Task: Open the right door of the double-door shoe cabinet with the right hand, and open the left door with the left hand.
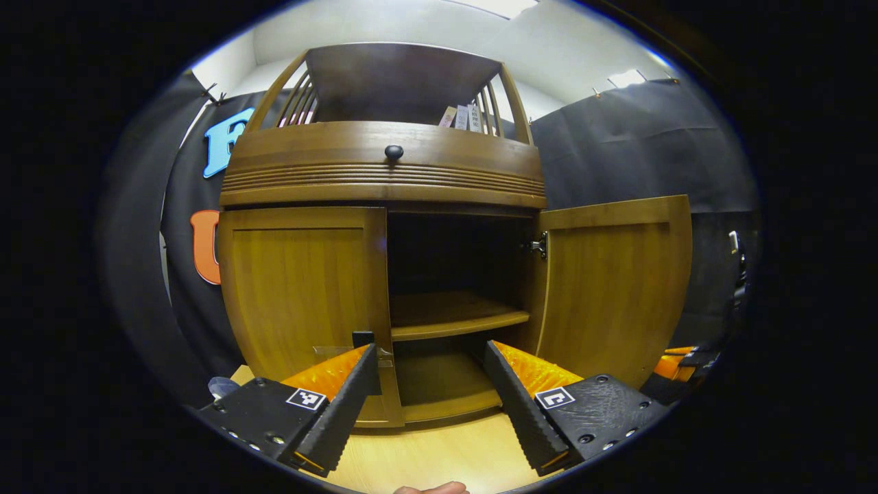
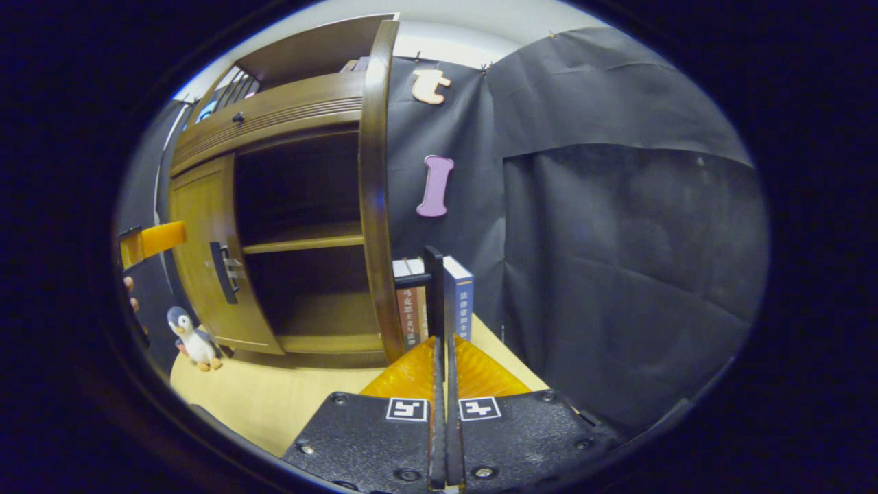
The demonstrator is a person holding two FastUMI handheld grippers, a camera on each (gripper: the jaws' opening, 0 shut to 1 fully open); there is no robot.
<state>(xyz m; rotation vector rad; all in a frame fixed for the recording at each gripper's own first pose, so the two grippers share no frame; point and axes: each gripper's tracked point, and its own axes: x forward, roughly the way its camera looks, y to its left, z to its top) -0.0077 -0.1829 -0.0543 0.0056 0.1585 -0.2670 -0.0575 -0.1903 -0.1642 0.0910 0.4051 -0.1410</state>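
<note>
Cabinet fills the centre of the left gripper view, standing on a pale wood tabletop. Its right door is swung wide at centre right, so that half of the job looks done. The left door at centre left sits flat in its frame, not yet opened. Between them the dark interior shows one shelf.

The left gripper, at the bottom of that view, has its fingers spread wide. They straddle the left door's free edge and its small handle, seemingly lined up so the jaws can close on the handle and pull. Nothing is pinched yet.

In the right gripper view the right gripper, bottom centre, has its fingers pressed together with nothing between them. It points past the edge-on right door towards some books standing against the black cloth, probably parked clear so the swung door has room. At far left of this view the left gripper sits near the left door's handle, and a toy penguin stands at lower left on the table.
</note>
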